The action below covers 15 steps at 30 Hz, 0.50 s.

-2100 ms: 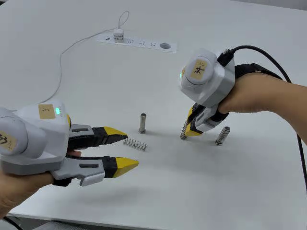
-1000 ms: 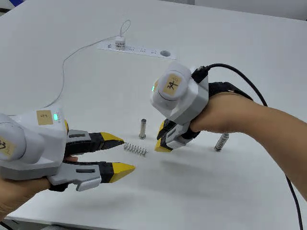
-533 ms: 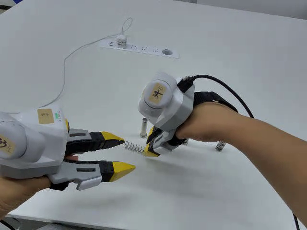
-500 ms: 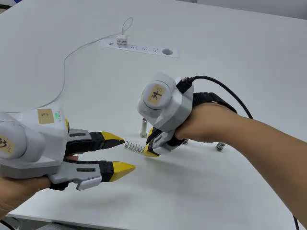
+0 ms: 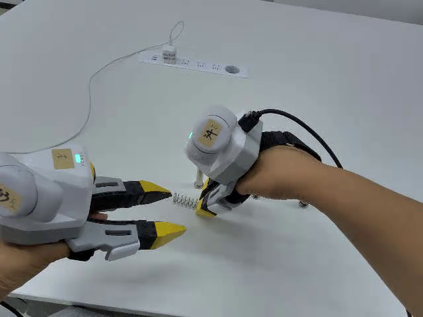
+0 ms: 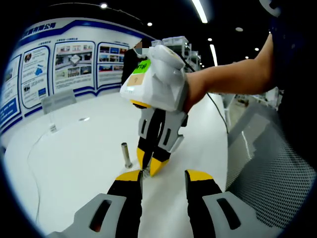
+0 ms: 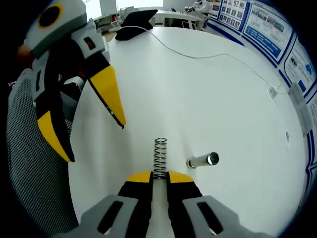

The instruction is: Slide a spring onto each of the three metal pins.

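My right gripper [image 7: 159, 176] pinches the near end of the loose spring [image 7: 159, 157]. The spring lies on the white table [image 7: 223, 99] just beside the bare pin [image 7: 200, 160], presumably so I can lift it onto that pin. My left gripper [image 5: 175, 210] hovers near the pin with its jaws spread, free to assist.

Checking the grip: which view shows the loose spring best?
Right gripper view: the spring shows full length, near end between the tips of the right tool. Head view shows a short stretch; left gripper view, barely a glimpse.
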Available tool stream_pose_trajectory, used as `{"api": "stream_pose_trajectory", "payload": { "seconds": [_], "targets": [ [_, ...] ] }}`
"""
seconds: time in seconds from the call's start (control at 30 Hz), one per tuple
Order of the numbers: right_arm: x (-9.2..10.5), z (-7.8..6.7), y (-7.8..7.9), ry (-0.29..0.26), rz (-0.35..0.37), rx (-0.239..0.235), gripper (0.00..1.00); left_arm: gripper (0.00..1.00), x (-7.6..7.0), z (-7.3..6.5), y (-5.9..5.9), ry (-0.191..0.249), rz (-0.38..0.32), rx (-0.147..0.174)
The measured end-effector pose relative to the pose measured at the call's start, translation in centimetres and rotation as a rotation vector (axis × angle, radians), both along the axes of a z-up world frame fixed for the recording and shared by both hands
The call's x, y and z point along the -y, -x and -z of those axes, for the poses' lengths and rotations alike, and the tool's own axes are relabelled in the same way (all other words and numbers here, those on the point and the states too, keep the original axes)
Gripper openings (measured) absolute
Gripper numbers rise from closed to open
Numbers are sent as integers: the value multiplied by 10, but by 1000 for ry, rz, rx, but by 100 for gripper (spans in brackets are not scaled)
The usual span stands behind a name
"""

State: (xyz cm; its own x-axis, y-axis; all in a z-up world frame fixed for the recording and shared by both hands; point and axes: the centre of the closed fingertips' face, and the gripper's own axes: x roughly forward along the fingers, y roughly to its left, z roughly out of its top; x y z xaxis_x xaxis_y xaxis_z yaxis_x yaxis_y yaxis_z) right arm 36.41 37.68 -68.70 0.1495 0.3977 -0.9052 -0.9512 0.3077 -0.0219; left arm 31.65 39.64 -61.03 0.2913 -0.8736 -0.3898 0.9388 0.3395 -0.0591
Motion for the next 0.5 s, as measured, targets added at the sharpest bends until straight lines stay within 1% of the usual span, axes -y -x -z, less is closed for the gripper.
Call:
{"api": "stream_pose_trajectory", "payload": {
  "seconds": [0.13, 0.3, 0.43, 0.5],
  "targets": [
    [1, 0, 2, 1, -5, -8, 12, 35, 0, -1, 0, 1, 0, 2],
    [3, -5, 9, 0, -17, -17, 12, 35, -1, 1, 0, -4, 1, 1],
    [5, -14, 19, 2, -46, -14, 11, 35, 0, 3, 1, -8, 4, -4],
    [6, -21, 24, -11, -60, -15, 11, 35, 2, 3, 2, -10, 9, -4]
  ]
}}
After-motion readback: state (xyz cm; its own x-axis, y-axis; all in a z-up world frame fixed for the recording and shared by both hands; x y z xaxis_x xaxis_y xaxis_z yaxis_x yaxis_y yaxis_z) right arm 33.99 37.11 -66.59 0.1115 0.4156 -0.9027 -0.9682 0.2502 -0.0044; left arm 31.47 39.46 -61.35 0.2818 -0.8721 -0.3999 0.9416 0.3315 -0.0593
